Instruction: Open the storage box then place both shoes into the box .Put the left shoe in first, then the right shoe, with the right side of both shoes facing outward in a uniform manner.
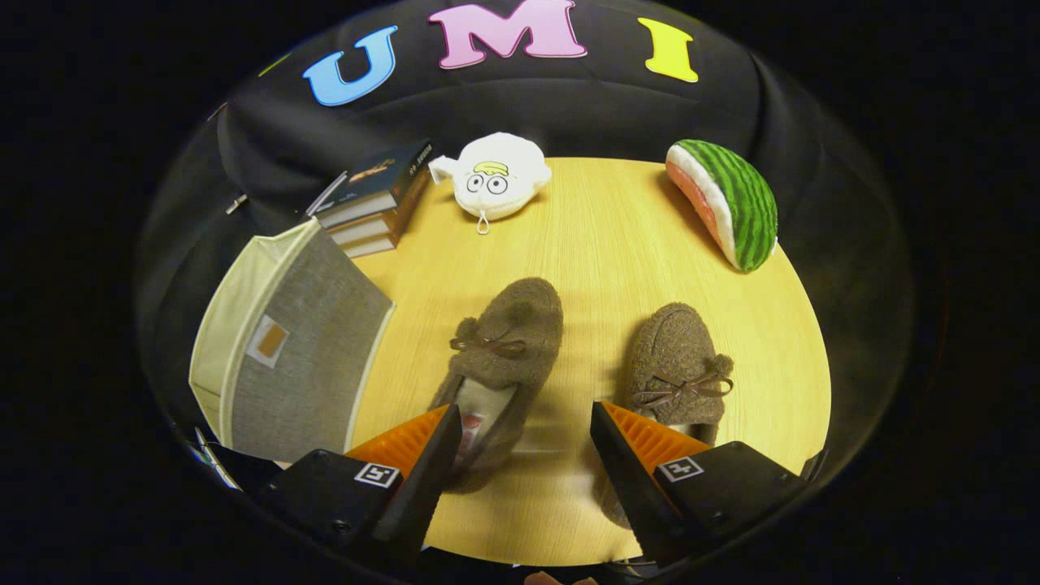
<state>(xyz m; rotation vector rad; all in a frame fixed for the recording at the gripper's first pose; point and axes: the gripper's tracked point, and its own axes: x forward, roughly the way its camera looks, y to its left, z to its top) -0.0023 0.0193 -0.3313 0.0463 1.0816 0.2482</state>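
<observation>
Two brown fuzzy shoes with bows lie on the wooden table (601,244), toes pointing away from me. One shoe (504,357) lies just ahead of my left finger (422,471), and the other shoe (678,366) just ahead of my right finger (626,463). My gripper (524,455) hovers above them, open, with bare table between the fingers and nothing held. A grey fabric storage box (301,341) with a cream lid stands to the left of the shoes, lid down.
A stack of books (374,207) lies behind the box. A white plush toy (496,179) sits at the table's far edge, and a watermelon-slice plush (727,203) rests at the far right. The black cloth wall rises behind the table.
</observation>
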